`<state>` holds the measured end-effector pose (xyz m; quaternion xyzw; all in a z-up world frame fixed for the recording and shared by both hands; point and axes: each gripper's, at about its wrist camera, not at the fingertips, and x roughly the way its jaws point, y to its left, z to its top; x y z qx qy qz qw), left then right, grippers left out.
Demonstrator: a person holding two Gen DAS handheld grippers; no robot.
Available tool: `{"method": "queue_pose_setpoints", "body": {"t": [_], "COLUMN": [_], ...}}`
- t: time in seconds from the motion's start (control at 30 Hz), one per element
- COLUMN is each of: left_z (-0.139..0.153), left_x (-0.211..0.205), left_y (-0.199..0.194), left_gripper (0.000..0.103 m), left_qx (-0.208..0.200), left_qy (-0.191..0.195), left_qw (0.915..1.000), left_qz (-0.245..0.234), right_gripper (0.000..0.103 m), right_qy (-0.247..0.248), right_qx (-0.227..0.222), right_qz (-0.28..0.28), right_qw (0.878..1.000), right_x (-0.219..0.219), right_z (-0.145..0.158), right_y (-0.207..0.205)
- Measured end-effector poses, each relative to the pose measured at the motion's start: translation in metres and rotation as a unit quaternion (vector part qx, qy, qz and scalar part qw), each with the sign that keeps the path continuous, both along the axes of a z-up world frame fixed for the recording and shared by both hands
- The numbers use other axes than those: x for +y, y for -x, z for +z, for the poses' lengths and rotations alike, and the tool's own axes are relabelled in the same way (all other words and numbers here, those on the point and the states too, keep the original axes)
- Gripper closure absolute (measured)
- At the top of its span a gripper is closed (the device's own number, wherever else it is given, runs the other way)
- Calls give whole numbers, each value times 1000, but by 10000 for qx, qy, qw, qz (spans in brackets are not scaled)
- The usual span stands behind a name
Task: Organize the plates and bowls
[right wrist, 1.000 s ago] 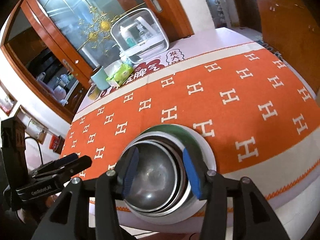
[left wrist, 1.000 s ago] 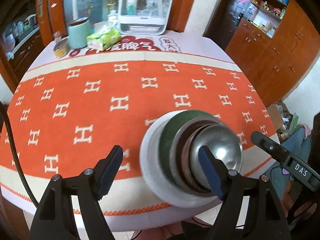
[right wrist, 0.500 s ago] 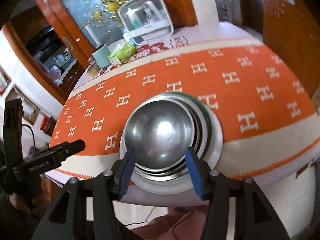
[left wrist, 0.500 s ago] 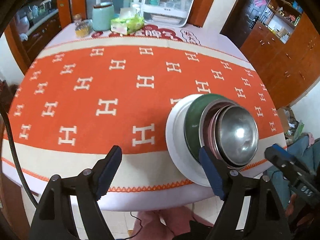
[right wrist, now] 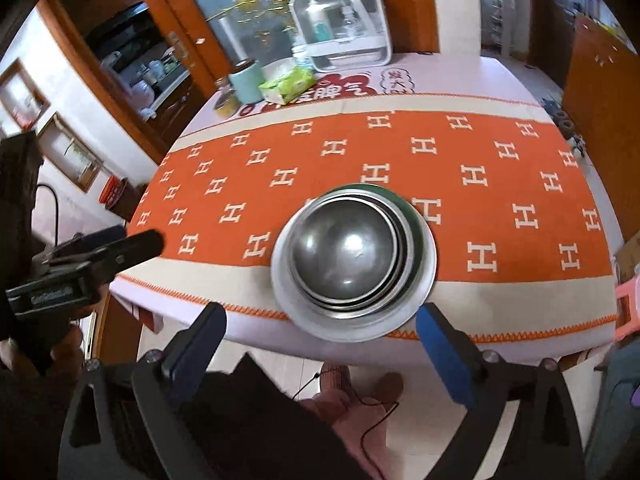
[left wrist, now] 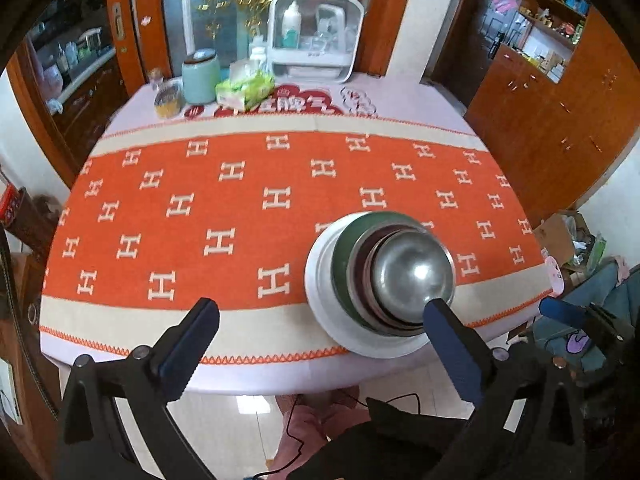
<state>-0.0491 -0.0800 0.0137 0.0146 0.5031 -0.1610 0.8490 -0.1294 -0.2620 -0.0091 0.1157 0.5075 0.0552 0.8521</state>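
One nested stack stands near the table's front edge: a steel bowl (left wrist: 412, 270) (right wrist: 344, 246) on top, more steel dishes and a green plate (left wrist: 344, 248) (right wrist: 416, 220) under it, a white plate (left wrist: 320, 280) (right wrist: 424, 292) at the bottom. My left gripper (left wrist: 320, 312) hangs above and in front of the table edge, left of the stack. Its jaws are opening wide with nothing between them. My right gripper (right wrist: 320, 318) is raised in front of the stack. Its jaws are opening too and grip nothing. Each gripper shows in the other's view, the right gripper (left wrist: 576, 312) and the left gripper (right wrist: 108, 248).
An orange patterned cloth (left wrist: 240, 200) covers the round table. At the far edge stand a white clear-fronted box (left wrist: 316, 40), a mint canister (left wrist: 200, 76), a green tissue pack (left wrist: 244, 88) and a small jar (left wrist: 167, 100). Wooden cabinets (left wrist: 560, 112) rise on the right. Tiled floor lies below.
Both grippers have risen and drawn back from the stack toward the table edge. Both jaws have spread wider, and the right gripper no longer straddles the steel bowl.
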Motion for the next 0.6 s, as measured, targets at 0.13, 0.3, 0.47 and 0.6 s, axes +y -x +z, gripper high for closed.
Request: {"method": "queue_pose_setpoints", "body": {"t": [0.13,0.3,0.47,0.6], "left_z": [6,7,9,7], "left_x": [-9,-7,-5,-6], "left_y": [9,12,20,23], "left_gripper": [1,1,1,1], "left_qx": [-197,-414,-725,-774], "left_qy": [-81,-349,-490,-543], "left_qw": [9997,9969,9932,9924], "left_qz": [151,580,762,782], "right_gripper": [3,2,2,2], "right_qy": [106,190,340,485], "right_qx": [-194,-531,-807,-951], "right_qz": [-332,-742,-859,-854], "right_qw": [9992,9956,9924,9906], "right_x": [2,-3,4,8], "right_z": [12,19,22,24], "right_y": [7,14,17,18]}}
